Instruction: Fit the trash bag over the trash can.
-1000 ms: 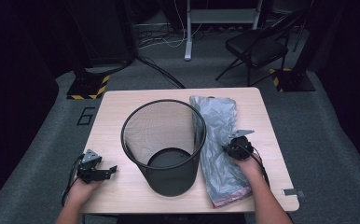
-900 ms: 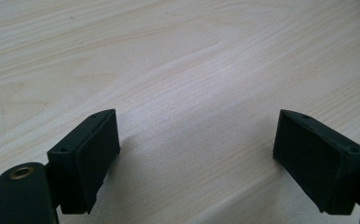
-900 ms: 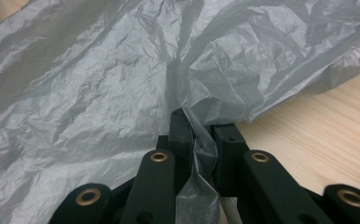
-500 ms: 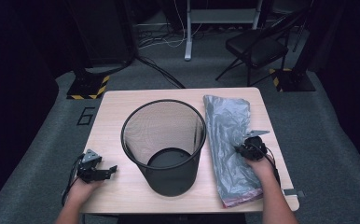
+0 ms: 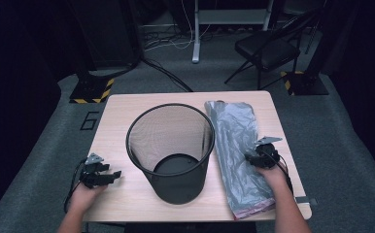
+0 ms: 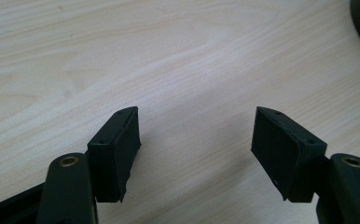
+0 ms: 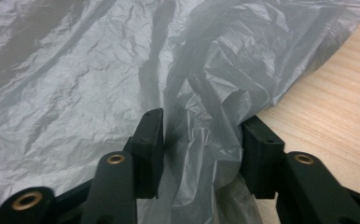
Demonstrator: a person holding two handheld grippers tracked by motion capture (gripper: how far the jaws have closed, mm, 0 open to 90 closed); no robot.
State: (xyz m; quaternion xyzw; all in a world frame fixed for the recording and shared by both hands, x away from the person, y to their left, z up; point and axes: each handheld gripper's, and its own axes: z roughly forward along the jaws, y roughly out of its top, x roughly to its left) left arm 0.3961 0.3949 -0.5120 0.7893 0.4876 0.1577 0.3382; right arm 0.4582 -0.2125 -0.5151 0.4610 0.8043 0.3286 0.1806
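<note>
Through the right gripper view I see my right gripper (image 7: 201,149), jaws just opening, straddling a bunched ridge of grey plastic bag (image 7: 89,84) on the wooden table (image 7: 336,116).

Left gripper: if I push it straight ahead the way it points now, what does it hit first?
Probably the black mesh bin. The left gripper lies low over the bare table, pointing toward the bin's base, with nothing between; the exact line is hard to judge.

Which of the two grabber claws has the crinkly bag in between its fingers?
The right gripper, over the grey plastic bag; a bunched fold of bag rises between its jaws, which have just been opening. The left gripper has only the bare wooden table between its jaws.
</note>
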